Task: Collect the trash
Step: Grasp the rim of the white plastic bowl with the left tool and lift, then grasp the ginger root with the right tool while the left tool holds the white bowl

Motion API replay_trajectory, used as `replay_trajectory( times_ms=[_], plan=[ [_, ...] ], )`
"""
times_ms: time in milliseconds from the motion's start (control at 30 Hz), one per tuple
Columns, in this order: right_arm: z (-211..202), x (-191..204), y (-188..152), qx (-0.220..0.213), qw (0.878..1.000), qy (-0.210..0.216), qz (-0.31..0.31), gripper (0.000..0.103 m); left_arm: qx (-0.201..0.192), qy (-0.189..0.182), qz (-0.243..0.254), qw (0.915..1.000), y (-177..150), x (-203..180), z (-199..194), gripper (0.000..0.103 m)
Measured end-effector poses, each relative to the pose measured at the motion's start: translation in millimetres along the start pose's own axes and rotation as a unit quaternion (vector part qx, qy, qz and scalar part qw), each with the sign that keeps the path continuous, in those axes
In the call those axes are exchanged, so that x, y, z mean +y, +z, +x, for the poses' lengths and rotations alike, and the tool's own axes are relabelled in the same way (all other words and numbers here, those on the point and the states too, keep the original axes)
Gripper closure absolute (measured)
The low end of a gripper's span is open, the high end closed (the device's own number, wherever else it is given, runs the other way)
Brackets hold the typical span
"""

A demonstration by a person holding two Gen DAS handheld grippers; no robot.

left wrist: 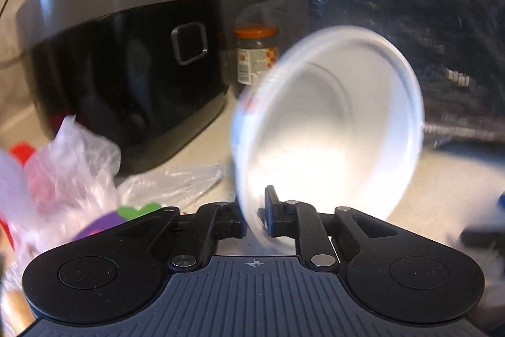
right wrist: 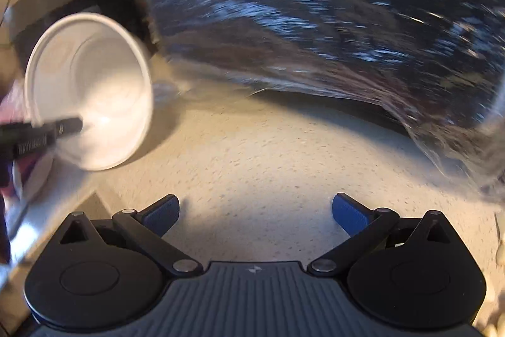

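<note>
Left gripper point(left wrist: 255, 218): one, clamped on the lower rim of one white plastic cup point(left wrist: 328, 128), mouth toward the camera, above the counter point(right wrist: 268, 166).
Right gripper point(right wrist: 255, 210): one, jaws wide, empty, cup well off to its left.
Left wrist view only: one black cooker point(left wrist: 126, 78), one orange-lidded jar point(left wrist: 257, 56), crumpled clear bags point(left wrist: 72, 166).
Both views: one black trash bag point(right wrist: 315, 5).
</note>
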State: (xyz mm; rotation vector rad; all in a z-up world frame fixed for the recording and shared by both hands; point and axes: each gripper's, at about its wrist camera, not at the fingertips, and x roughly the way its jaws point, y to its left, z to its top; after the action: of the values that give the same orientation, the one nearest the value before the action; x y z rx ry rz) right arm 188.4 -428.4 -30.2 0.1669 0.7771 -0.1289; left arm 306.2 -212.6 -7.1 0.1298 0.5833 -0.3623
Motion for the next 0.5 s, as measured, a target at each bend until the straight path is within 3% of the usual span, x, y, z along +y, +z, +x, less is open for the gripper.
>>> replay_trajectory(
  times_ms=[67,233,367,500],
  plan=[
    [2.9,8.2,3.7,0.008,1.0,-0.004,-0.013,0.0,-0.007,-0.019,-0.016,0.9997,4.3,12.5,-18.0,0.093],
    [-24.0,33.8,6.1,-0.029,0.999,0.019,-0.013,0.001,-0.019,-0.01,0.023,0.9995,6.7,45.4,-107.0,0.092],
    [-45.7,75.1,11.2,-0.059,0.998,0.024,-0.03,0.0,-0.007,0.033,0.002,0.9994,-13.4,94.0,-181.5,0.092],
    [-52.3,123.2,8.5,-0.043,0.99,0.117,-0.058,0.0,0.032,0.097,-0.03,0.9943,-55.3,145.9,-228.2,0.092]
  ],
)
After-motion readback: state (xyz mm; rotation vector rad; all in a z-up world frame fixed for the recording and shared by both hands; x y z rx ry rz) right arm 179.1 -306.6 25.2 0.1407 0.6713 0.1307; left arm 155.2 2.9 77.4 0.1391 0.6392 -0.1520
